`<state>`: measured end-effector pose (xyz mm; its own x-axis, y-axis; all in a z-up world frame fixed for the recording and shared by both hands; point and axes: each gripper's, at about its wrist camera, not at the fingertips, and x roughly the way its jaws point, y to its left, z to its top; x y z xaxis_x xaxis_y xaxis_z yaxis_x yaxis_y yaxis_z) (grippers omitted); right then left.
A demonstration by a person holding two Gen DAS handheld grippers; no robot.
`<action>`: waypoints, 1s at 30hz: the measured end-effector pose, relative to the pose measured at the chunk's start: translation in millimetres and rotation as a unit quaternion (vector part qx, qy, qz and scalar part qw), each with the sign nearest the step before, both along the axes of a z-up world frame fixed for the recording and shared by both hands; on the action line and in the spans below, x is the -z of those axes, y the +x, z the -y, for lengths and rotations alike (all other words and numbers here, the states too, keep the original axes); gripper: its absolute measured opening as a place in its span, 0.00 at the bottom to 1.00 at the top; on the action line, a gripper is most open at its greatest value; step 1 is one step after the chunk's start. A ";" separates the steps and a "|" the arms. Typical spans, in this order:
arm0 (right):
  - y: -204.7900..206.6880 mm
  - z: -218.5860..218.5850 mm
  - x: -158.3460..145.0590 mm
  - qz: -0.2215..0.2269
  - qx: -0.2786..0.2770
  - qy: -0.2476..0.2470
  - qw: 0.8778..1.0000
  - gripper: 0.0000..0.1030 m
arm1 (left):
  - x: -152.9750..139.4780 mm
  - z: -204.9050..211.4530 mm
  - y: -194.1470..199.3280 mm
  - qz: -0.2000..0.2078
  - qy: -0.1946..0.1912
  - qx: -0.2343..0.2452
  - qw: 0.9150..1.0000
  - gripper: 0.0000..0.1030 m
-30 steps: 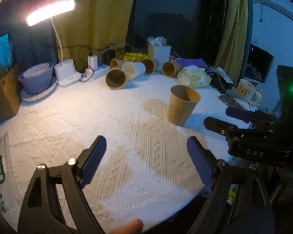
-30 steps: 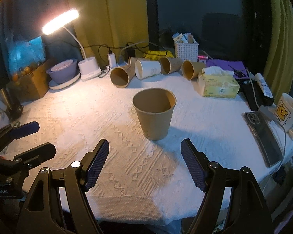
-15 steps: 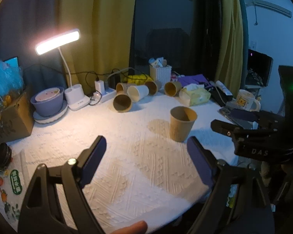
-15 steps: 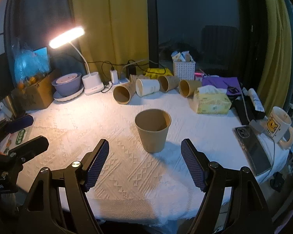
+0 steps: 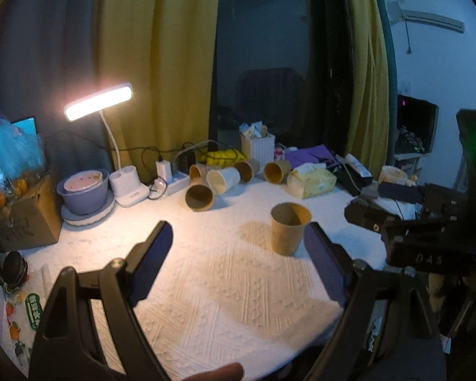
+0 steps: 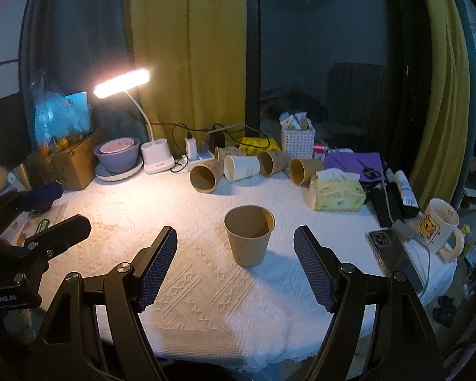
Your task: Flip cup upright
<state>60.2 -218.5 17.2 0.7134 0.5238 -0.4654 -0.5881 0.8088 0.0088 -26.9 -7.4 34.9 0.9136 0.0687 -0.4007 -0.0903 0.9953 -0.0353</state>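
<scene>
A brown paper cup [image 6: 250, 236] stands upright, mouth up, on the white cloth in the middle of the table; it also shows in the left wrist view [image 5: 289, 232]. My right gripper [image 6: 234, 265] is open and empty, drawn back from the cup near the table's front edge. My left gripper [image 5: 239, 263] is open and empty, left of and behind the cup. Each gripper shows in the other's view, the right one [image 5: 396, 206] and the left one [image 6: 41, 209].
Several paper cups [image 6: 238, 168] lie on their sides at the back. A lit desk lamp [image 6: 123, 82], bowl [image 6: 118, 154], white basket [image 6: 298, 143], tissue box [image 6: 338, 193], phone [image 6: 393, 254] and mug [image 6: 438, 227] ring the table. A cardboard box [image 6: 69, 162] stands left.
Both grippers have pulled back and risen away from the upright cup, so the cup looks smaller and farther. Both stay open. The cup has not moved.
</scene>
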 end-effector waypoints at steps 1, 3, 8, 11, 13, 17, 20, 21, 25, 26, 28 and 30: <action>-1.2 0.2 -1.8 0.002 0.000 0.001 1.000 0.77 | -1.8 -0.2 -0.7 0.003 -0.001 -0.003 1.000 0.83; -4.6 1.0 -4.4 0.008 -0.001 0.003 1.000 0.77 | -6.4 -3.1 -3.7 0.011 -0.003 -0.011 1.000 0.83; -12.0 5.3 -12.7 0.025 0.000 0.008 1.000 0.77 | -12.6 -7.4 -9.5 0.025 -0.006 -0.021 0.999 0.83; -13.0 6.7 -14.6 0.028 0.000 0.009 1.000 0.77 | -12.1 -8.4 -11.2 0.027 -0.007 -0.022 0.999 0.83; -12.5 7.4 -14.6 0.029 -0.001 0.008 1.000 0.77 | -11.6 -8.6 -11.1 0.029 -0.008 -0.024 0.999 0.83; -12.4 6.8 -14.6 0.030 -0.003 0.007 1.000 0.77 | -10.7 -11.2 -12.4 0.031 -0.012 -0.027 0.999 0.83; -11.7 6.1 -13.2 0.028 -0.005 0.005 1.000 0.77 | -10.3 -11.9 -13.1 0.032 -0.014 -0.028 0.999 0.83; -11.0 5.7 -12.4 0.027 -0.006 0.005 1.000 0.77 | -10.2 -12.0 -13.3 0.032 -0.014 -0.029 0.999 0.83; -11.1 3.7 -11.3 0.026 -0.007 0.003 1.000 0.77 | -10.1 -12.3 -13.4 0.032 -0.014 -0.028 0.999 0.83; -11.1 3.6 -11.3 0.026 -0.007 0.003 1.000 0.77 | -10.0 -12.4 -13.5 0.032 -0.014 -0.028 0.999 0.83; -11.2 3.5 -11.5 0.026 -0.006 0.004 1.000 0.77 | -9.8 -12.5 -13.3 0.032 -0.014 -0.028 0.999 0.83; -11.0 3.1 -11.1 0.025 -0.007 0.003 1.000 0.77 | -9.5 -12.5 -13.3 0.032 -0.014 -0.028 0.999 0.83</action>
